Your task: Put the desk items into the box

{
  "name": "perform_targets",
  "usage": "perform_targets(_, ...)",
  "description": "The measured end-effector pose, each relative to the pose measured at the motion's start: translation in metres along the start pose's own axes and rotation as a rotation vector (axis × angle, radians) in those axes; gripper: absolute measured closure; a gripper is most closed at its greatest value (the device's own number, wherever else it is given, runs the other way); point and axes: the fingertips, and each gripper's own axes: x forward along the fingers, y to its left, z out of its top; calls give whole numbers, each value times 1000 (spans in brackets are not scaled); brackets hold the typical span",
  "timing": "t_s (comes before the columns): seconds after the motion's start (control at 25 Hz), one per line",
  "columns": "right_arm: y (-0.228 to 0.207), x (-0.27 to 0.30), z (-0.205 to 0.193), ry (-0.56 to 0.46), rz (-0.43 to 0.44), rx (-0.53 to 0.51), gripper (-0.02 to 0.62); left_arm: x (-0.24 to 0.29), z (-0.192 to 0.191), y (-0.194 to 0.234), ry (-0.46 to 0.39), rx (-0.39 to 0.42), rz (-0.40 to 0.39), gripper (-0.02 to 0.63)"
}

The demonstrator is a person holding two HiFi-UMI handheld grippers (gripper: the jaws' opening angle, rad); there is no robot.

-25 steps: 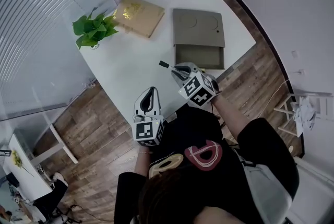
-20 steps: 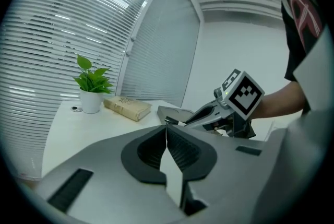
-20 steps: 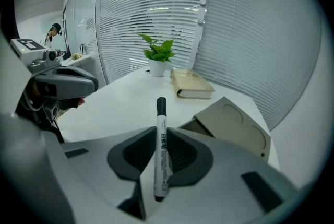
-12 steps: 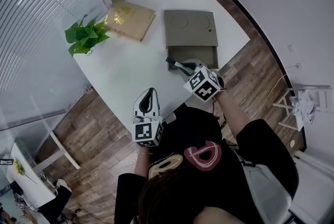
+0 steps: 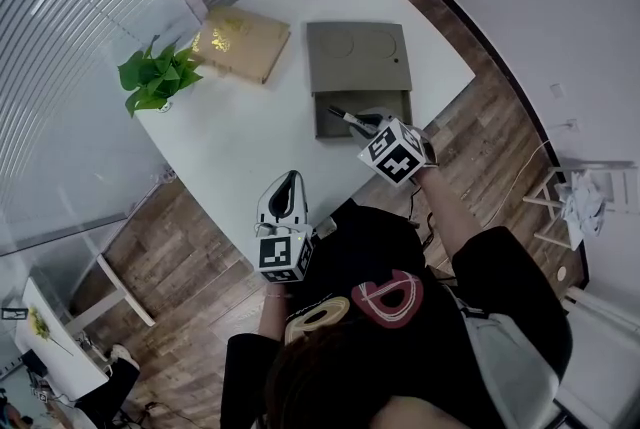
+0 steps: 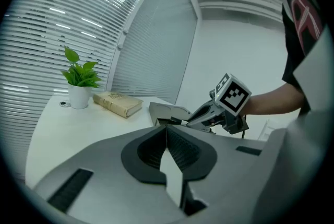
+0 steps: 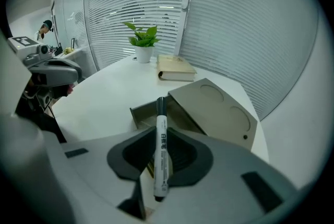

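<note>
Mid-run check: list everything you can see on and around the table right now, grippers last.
table: one, white, centre of the head view, on a wood floor
box: one, grey-brown, far right part of the table, its drawer open toward the person
book: one, tan, lying flat between plant and box
potted plant: one, green leaves in a white pot, far left corner of the table
marker: one, white with a black cap, pointing at the open drawer
left gripper: one, grey, jaws together, empty, at the near table edge
right gripper: one, grey, clamped on the marker
</note>
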Motion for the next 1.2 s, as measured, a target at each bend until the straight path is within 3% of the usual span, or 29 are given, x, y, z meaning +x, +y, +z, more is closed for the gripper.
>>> perform_targets(1.2, -41, 40, -40, 111, 25, 12, 523, 16, 1, 9, 24, -23, 105, 589)
